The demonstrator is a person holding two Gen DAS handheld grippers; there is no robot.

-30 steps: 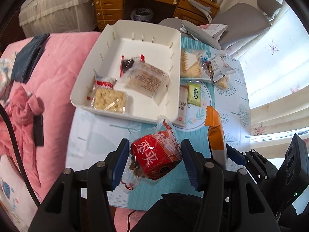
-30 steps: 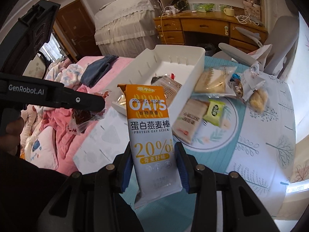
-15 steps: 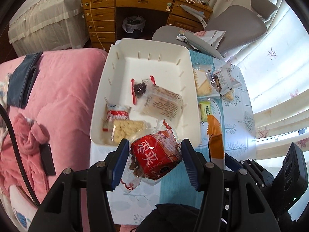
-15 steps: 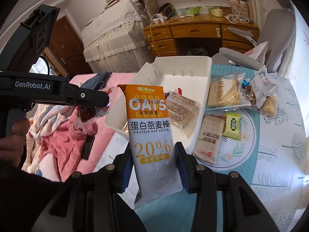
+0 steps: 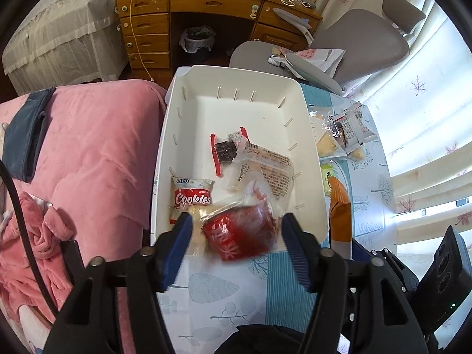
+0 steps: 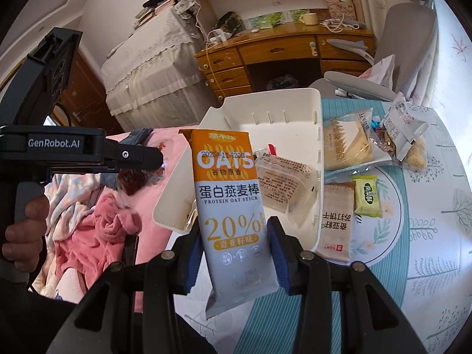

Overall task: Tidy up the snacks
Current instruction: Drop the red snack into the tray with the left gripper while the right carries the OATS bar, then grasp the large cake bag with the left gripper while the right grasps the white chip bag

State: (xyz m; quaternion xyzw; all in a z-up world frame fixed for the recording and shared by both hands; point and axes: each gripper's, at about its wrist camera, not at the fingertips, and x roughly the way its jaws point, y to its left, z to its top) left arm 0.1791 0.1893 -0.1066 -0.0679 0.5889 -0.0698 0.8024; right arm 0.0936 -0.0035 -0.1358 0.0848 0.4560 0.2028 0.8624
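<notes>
Left tool (image 5: 237, 236) hangs over the near end of the white bin (image 5: 306, 135), its blue pads spread wide, and the red-wrapped snack (image 5: 240, 236) sits between them, blurred, touching neither pad as far as the picture tells. Whether the snack is dropping or resting on the bin's near rim is hard to make out through the smear. Its print is unreadable.

Inside the bin: a Lipo cookies pack (image 5: 191, 196) by the left wall, its lower end hidden behind the left pad; a clear-wrapped cake with printed text (image 5: 265, 171) in the middle; a small dark brownie in a red-edged wrapper (image 5: 225, 150) just beyond it, touching it.

Right tool (image 6: 234, 246) is clenched on the protein oat stick (image 6: 228, 194), upright, orange top, grey-white bottom, pads pressing both sides of its lower half. The bar blocks most of the bin's near left part in the right wrist view.

On the tabletop (image 6: 427, 236), right of the bin: a long brown bar packet (image 6: 336, 221) and a small green packet (image 6: 367, 196) side by side, and farther back a sandwich-style cake in clear wrap (image 6: 351, 144) with a pile of crinkled packets (image 6: 404, 132) overlapping one another, contents unclear.

A pink blanket (image 5: 88, 153) covers the bed left of the bin.
</notes>
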